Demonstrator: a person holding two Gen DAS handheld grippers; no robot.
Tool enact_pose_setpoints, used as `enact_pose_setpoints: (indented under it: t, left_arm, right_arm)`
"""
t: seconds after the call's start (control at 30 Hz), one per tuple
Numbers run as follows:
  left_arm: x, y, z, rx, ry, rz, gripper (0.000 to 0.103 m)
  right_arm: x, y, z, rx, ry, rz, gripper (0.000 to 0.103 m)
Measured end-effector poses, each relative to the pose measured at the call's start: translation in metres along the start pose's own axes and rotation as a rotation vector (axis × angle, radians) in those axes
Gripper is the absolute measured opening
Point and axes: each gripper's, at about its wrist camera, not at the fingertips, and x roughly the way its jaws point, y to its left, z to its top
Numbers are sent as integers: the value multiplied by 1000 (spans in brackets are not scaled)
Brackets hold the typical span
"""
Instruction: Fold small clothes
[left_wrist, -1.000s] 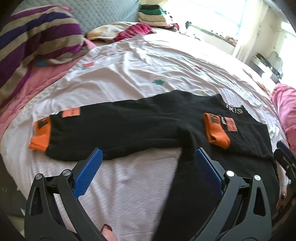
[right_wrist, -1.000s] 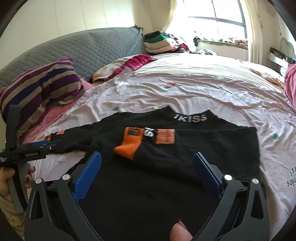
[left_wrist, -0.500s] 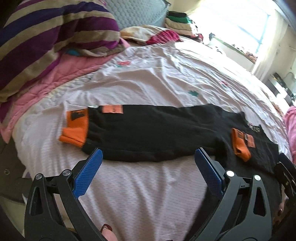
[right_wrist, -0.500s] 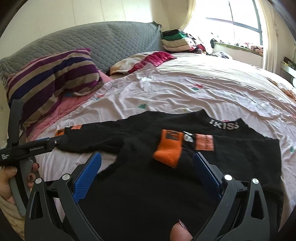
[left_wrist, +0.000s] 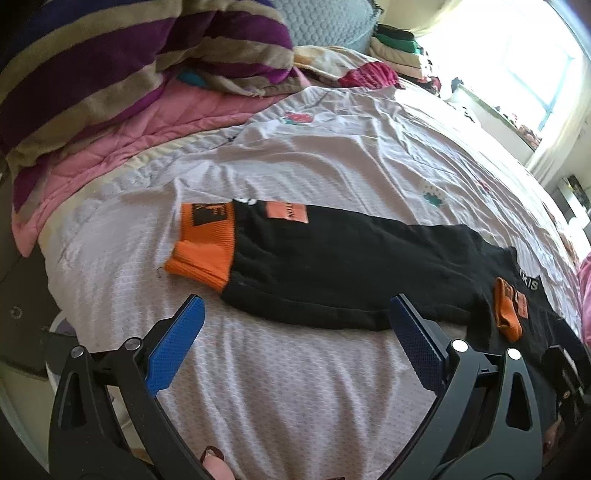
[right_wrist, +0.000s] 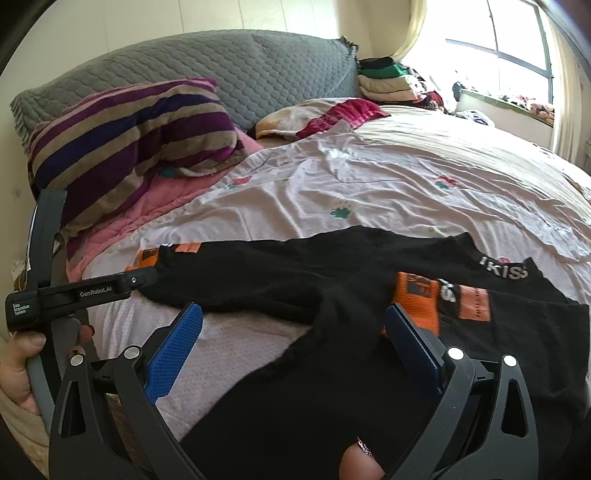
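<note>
A black top (left_wrist: 343, 266) lies flat on the white sheet (left_wrist: 295, 387), across the middle of the left wrist frame. One sleeve stretches toward the left of that frame and ends in an orange cuff (left_wrist: 205, 245), with an orange patch (left_wrist: 287, 212) just beside it on the sleeve. The other cuff (left_wrist: 509, 310) lies folded onto the body of the top at the right of the frame, below the collar lettering.

The left gripper (left_wrist: 293, 354) fills the bottom of its own frame, jaws spread wide and holding nothing; its blue pads (left_wrist: 173, 354) sit over bare sheet, just below the sleeve's lower edge. A fingertip shows at the bottom edge.

In the right wrist view the top (right_wrist: 332, 369) fills the lower centre and right. The right gripper (right_wrist: 291, 343) is also wide open and empty, with black cloth between and beneath its fingers; its right pad (right_wrist: 413, 350) stands just in front of the folded cuff (right_wrist: 417, 299). The left gripper (right_wrist: 144, 278) shows at the left of this frame, held by a hand (right_wrist: 18, 365) at the lower left, its tip close to the far cuff (right_wrist: 147, 256); whether it touches cannot be told.

A striped pillow (right_wrist: 133, 147) lies in the upper left on a pink quilt (right_wrist: 147, 206), a grey headboard (right_wrist: 229, 70) behind it, and a clothes pile (right_wrist: 391, 79) near the bright window (right_wrist: 495, 48) in the upper right
</note>
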Motion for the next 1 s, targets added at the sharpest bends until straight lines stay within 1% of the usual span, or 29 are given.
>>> enact_pose_setpoints:
  t: [0.27,0.43,0.7,0.77,0.83,0.87,0.93,1.0]
  left_arm:
    - [13,25,4,-77,25,19,93]
    - [22,38,5,-134,46,-20,93]
    - [32,55,7,-205,33,-21,92]
    - [33,59,8,-236,19,-21,85]
    - [36,63,9,-260,15,-38,74]
    - [38,64,9,-268,19,-41,72]
    - [42,65,9,-285,24,-47,61]
    - [46,65,9,-294,24,-37,58]
  right_arm:
    - [25,22,3,-38,45,-5,98]
    - [41,24,1,-14,91,0,98]
    - [50,24,-4,5,108,11,98]
    - [50,23,-5,14,107,11,98]
    - [51,21,-5,23,105,8,98]
    - [51,19,-5,28,106,7,98]
    - [53,17,-5,38,110,7,98]
    - [54,15,-6,46,112,6,98]
